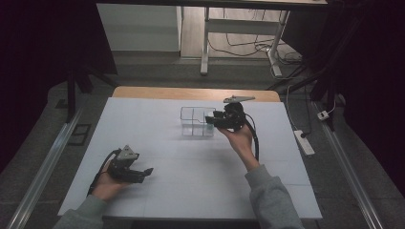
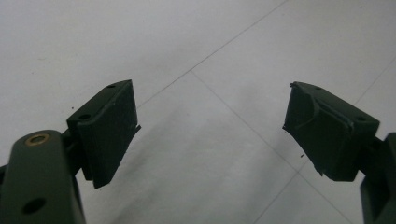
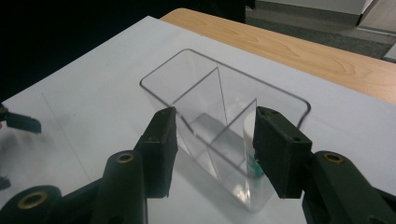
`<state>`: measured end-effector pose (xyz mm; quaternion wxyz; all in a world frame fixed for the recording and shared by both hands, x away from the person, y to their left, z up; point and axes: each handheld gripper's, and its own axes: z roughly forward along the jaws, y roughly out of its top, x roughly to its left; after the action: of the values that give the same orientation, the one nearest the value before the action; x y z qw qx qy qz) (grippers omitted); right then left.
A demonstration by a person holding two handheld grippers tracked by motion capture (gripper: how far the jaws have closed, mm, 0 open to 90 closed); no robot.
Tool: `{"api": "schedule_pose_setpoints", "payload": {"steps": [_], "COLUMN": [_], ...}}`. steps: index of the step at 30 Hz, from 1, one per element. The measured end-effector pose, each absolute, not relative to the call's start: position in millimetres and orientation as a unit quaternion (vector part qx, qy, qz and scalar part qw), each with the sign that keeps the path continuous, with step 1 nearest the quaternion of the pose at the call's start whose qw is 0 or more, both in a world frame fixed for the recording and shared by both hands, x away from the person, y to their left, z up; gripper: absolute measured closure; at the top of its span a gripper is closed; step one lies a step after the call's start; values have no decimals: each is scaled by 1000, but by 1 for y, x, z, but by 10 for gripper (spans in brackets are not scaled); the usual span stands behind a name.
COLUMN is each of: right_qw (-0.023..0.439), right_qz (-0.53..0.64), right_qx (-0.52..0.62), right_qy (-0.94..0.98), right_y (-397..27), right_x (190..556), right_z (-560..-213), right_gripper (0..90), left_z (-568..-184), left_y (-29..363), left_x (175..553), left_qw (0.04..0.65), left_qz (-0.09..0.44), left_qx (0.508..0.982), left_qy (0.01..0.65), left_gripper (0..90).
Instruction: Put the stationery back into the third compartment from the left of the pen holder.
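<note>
A clear plastic box [image 1: 193, 123] with inner dividers stands on the white mat, past its middle. In the right gripper view the box [image 3: 196, 88] shows three compartments. A small white thing [image 3: 249, 127] with a green bit at its bottom sits in the compartment by my right jaw. My right gripper [image 3: 215, 125] hangs open just above the box's near end, touching nothing. From the high view that right gripper [image 1: 210, 119] is at the box's right side. My left gripper [image 1: 147, 171] rests low at the front left, open, and in its own view the left gripper [image 2: 210, 121] holds nothing over bare mat.
The white mat [image 1: 157, 143] covers a wooden table whose far edge [image 1: 191, 93] shows behind it. Dark curtains flank both sides. A power strip [image 1: 304, 142] lies on the floor to the right, and a desk frame with cables [image 1: 239, 43] stands beyond.
</note>
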<state>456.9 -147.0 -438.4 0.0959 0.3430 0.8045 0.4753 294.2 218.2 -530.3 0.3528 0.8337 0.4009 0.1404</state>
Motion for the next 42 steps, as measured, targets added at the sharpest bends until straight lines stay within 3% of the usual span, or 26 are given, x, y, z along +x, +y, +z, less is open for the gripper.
{"api": "schedule_pose_setpoints", "payload": {"steps": [11, 24, 42], "right_qw": [99, 104, 123], "right_qz": [460, 437, 422], "right_qx": [322, 320, 347], "right_qy": [822, 834, 828], "right_y": [-175, -218, -284], "right_x": [420, 374, 346], "right_z": [-442, -470, -495], "right_gripper": [491, 473, 452], "left_z": [-527, -526, -527], "left_y": [219, 221, 221], "left_x": [293, 292, 293], "left_qw": [359, 362, 357], "left_qz": [147, 147, 149], "left_qx": [830, 829, 832], "left_qy": [401, 401, 399], "left_gripper": [173, 174, 176]}}
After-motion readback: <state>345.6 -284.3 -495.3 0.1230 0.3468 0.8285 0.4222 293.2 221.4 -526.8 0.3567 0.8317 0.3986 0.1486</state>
